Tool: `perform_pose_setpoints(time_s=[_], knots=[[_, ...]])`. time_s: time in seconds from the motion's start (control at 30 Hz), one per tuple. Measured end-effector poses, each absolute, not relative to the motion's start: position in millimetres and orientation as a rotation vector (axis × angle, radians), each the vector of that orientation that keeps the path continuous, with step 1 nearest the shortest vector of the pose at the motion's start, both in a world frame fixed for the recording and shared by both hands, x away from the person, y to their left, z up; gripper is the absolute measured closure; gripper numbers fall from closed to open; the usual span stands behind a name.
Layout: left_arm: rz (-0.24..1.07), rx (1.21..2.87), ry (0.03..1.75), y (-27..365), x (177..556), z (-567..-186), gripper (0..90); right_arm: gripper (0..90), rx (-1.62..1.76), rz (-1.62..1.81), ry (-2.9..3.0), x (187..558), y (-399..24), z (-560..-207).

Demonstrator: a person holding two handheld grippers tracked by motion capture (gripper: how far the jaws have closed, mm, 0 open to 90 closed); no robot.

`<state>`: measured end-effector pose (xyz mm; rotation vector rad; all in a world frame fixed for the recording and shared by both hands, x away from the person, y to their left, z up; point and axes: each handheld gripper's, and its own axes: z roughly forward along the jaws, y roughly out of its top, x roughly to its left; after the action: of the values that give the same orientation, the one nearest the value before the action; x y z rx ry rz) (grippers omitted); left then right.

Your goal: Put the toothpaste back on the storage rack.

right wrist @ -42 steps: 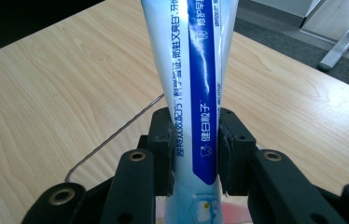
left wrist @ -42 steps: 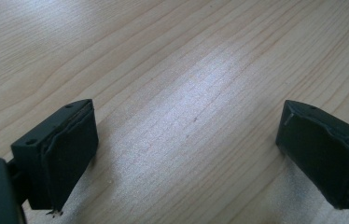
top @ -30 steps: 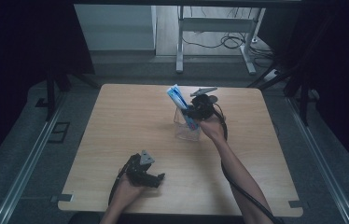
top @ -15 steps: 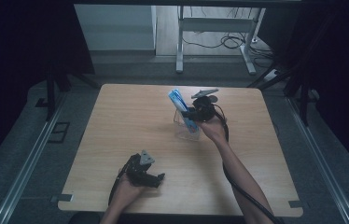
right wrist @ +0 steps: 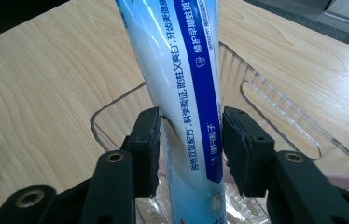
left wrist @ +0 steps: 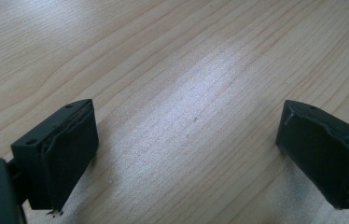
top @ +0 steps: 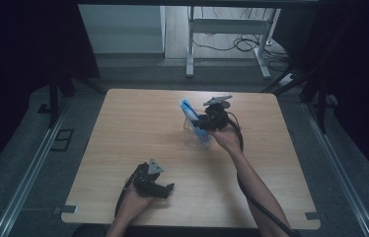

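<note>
A white and blue toothpaste tube (right wrist: 186, 93) stands tilted in a clear plastic container (right wrist: 280, 107) on the wooden table. In the high view the tube (top: 190, 112) leans up and to the left out of the container (top: 190, 139), right of the table's middle. My right gripper (right wrist: 190, 140) straddles the tube low down. Its jaws have just been opening, and the pads (right wrist: 147, 140) sit close beside the tube without pressing it. My left gripper (top: 166, 189) rests near the front edge, open, with bare wood between its fingers (left wrist: 70, 149).
The table (top: 123, 128) has bare wood to the left and front of the container. Desk legs and cables (top: 241, 44) lie on the floor beyond the far edge. Metal rails (top: 29, 163) run along both sides.
</note>
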<state>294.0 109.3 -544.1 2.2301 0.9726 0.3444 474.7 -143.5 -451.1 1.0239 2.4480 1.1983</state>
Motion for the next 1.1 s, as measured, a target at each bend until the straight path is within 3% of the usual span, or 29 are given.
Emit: perform_pose_setpoints(time_s=[1.1], knots=[[0.349, 2.233, 0.967, 109.6, 294.4, -544.1, 5.7, 39.5, 1.006, 1.192, 2.447, 459.5, -147.6, -442.3]])
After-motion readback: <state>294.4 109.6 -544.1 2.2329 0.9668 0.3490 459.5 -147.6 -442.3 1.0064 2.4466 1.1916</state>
